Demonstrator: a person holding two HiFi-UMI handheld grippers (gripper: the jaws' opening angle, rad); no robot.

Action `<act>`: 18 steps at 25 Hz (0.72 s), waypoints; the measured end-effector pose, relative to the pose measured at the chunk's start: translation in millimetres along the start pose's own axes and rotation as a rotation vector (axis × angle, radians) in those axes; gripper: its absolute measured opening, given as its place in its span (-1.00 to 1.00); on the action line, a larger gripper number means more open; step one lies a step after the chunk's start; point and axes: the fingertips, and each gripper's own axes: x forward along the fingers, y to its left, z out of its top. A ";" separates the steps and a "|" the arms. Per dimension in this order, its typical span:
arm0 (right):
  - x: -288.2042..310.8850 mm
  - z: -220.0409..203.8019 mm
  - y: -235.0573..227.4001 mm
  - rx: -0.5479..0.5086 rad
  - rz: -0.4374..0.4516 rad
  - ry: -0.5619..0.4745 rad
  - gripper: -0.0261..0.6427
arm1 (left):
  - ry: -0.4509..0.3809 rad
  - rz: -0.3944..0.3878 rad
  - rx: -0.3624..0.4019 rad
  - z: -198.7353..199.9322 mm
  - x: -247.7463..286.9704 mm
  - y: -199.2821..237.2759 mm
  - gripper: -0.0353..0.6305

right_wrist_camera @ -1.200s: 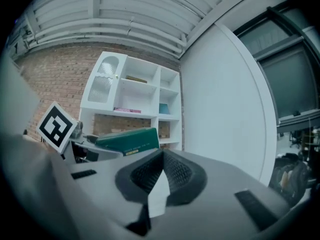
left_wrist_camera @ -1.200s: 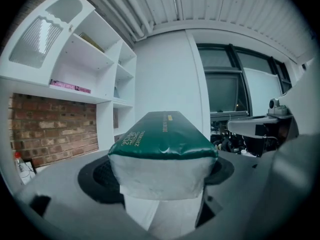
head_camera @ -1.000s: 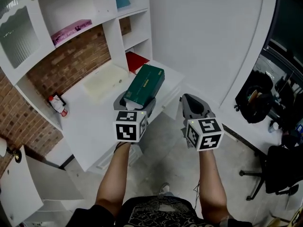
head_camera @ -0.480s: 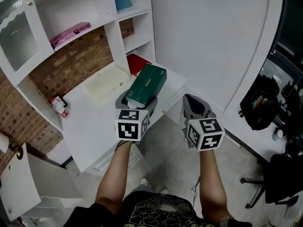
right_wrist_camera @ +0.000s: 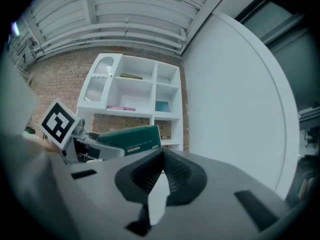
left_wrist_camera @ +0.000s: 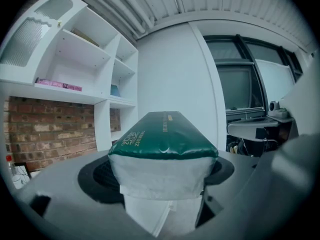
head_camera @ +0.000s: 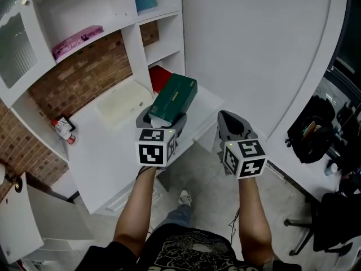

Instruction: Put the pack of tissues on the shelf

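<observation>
- Head view: left gripper (head_camera: pixel 162 119) over the edge of the white worktop (head_camera: pixel 110 151), clamped on the near end of the green pack of tissues (head_camera: pixel 176 97).
- Left gripper view: jaws pressed against both sides of the pack's white end, with the shelf (left_wrist_camera: pixel 95 98) ahead and well apart.
- Right gripper view: right gripper (right_wrist_camera: pixel 159 171) with jaws closed together, nothing between, near the left one.

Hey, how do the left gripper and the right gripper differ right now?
The left gripper is shut on the green pack of tissues; the right gripper is shut with nothing in it. The left gripper is nearer the white shelf unit, the right gripper nearer the curved white wall. Both carry a marker cube and point forward.
</observation>
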 end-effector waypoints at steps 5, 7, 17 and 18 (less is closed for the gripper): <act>44.1 -3.0 -17.1 -0.013 0.010 0.005 -0.92 | 0.002 0.005 0.000 0.3 40.1 19.5 0.45; 68.5 -2.0 -21.7 -0.021 0.014 0.007 -0.91 | 0.001 0.013 -0.007 2.6 59.2 35.6 0.45; 207.3 6.3 -48.4 -0.051 0.052 0.046 -0.91 | 0.005 0.037 -0.033 21.4 169.7 115.8 0.45; 220.2 7.2 -50.6 -0.053 0.054 0.051 -0.91 | 0.007 0.040 -0.034 23.1 179.4 123.9 0.45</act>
